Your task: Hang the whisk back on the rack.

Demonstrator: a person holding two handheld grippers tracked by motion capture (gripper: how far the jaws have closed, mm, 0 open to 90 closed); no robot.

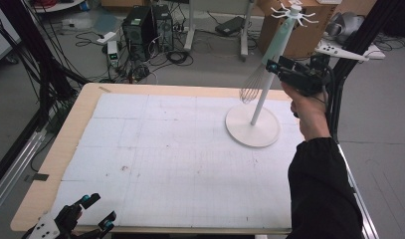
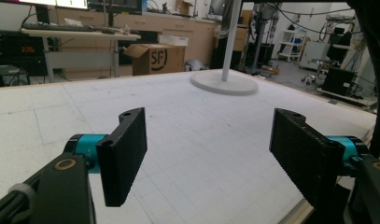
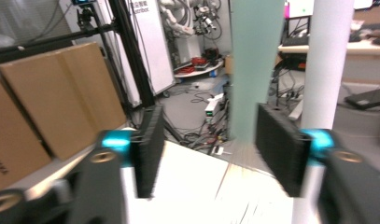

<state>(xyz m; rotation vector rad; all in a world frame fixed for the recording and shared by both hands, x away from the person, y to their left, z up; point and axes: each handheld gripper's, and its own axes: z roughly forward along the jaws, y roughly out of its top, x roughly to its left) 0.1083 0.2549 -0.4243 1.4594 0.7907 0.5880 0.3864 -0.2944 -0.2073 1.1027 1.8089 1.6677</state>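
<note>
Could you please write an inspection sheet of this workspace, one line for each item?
Surface: white gridded mat on wooden table, faint marks.
Job's things: pale green-handled wire whisk hanging on white round-based rack.
Clutter: nothing seen on the mat.
Grippers: right gripper open, jaws either side of the whisk handle, not closed; left gripper open, holding nothing, at near table edge.
Cables: tangled on the floor beyond the table.
Surroundings: cardboard boxes, computer tower.
</note>
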